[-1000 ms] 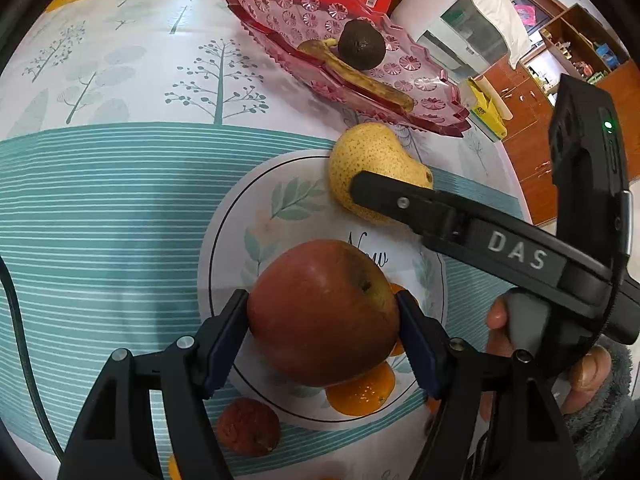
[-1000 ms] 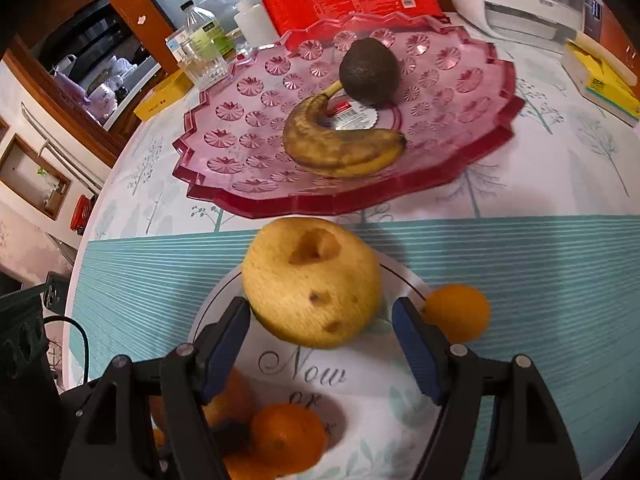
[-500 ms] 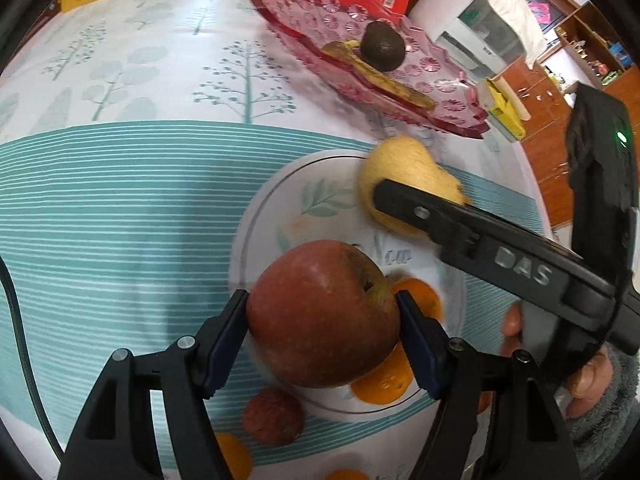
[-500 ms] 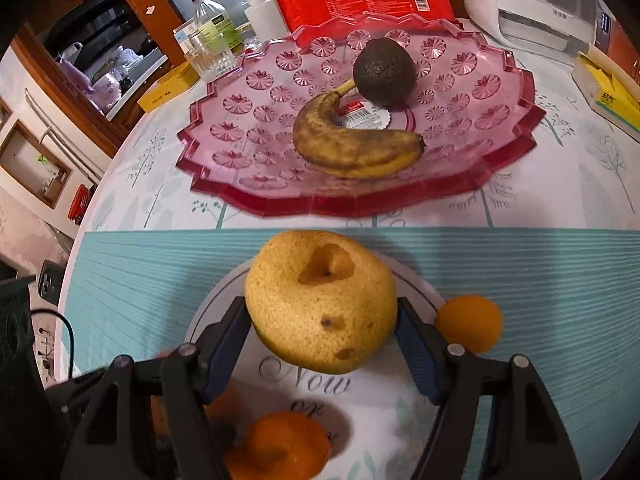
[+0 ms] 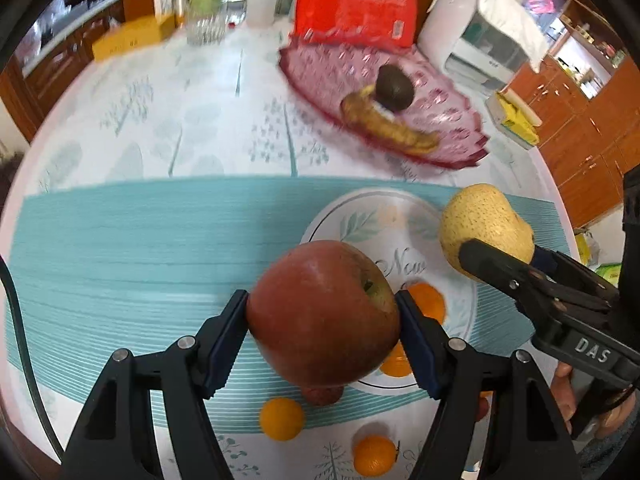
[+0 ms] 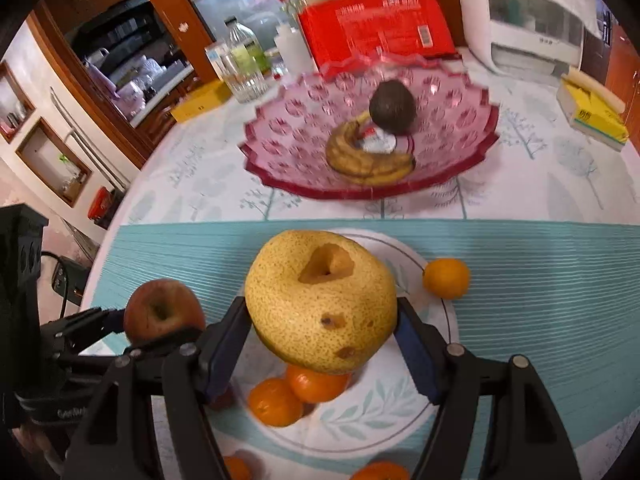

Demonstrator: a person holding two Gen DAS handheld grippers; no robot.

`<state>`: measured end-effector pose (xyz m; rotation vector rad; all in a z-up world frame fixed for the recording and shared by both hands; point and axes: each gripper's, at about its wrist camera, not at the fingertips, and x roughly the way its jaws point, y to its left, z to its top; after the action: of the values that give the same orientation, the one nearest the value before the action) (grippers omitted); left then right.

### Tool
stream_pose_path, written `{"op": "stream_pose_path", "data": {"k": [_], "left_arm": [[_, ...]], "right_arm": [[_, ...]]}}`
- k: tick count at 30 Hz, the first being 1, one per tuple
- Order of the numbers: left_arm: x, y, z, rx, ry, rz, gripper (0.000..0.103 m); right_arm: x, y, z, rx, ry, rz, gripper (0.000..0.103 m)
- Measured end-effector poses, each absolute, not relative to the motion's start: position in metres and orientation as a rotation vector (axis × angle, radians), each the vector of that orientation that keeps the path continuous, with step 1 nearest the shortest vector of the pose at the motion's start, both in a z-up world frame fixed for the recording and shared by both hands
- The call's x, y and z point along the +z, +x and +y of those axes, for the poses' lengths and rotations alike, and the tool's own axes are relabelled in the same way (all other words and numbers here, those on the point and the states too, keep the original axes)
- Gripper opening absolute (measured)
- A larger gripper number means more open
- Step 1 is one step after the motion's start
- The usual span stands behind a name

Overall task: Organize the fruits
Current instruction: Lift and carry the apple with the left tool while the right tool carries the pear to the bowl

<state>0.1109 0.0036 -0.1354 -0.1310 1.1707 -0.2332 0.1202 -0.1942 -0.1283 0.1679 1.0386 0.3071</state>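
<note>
Both fruits are off the plate now! The left gripper is clamped on the red apple, pads pressed to either flank, and where a second ago that apple sat low over the white plate, it now rides clear above it, with the small oranges showing underneath. Same story on the other side: the right gripper has its jaws tight around the yellow pear, stem dimple facing up. A second ago the jaws stood a touch wider, with a gap at the right pad; they have closed onto the fruit and the pear has come up off the plate's far rim, two oranges exposed beneath it. From the right wrist view, the apple hangs just beside the pear on the left, the two loads near but apart.

What does the double lift mean? My read is that the pick is done and the carry begins. The pink glass bowl waits toward the far edge of the table, already holding a banana and an avocado, so that looks like the destination. Loose oranges sit near the table's front edge, not yet sorted.
</note>
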Motion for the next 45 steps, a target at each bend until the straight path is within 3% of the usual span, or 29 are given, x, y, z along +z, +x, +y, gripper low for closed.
{"op": "stream_pose_path", "data": {"k": [16, 21, 29, 45], "left_arm": [[-0.011, 0.140, -0.017, -0.253, 0.029, 0.953, 0.071], [0.010, 0.172, -0.030, -0.214, 0.085, 0.889, 0.071], [-0.009, 0.239, -0.047, -0.121, 0.115, 0.898, 0.071], [-0.143, 0.320, -0.079, -0.048, 0.142, 1.097, 0.071]], "right_arm": [[0.039, 0.139, -0.238, 0.188, -0.121, 0.748, 0.072], [0.055, 0.172, -0.255, 0.145, -0.109, 0.721, 0.072], [0.010, 0.234, -0.257, 0.161, -0.052, 0.822, 0.072], [-0.143, 0.302, -0.247, 0.215, -0.026, 1.096, 0.072]]}}
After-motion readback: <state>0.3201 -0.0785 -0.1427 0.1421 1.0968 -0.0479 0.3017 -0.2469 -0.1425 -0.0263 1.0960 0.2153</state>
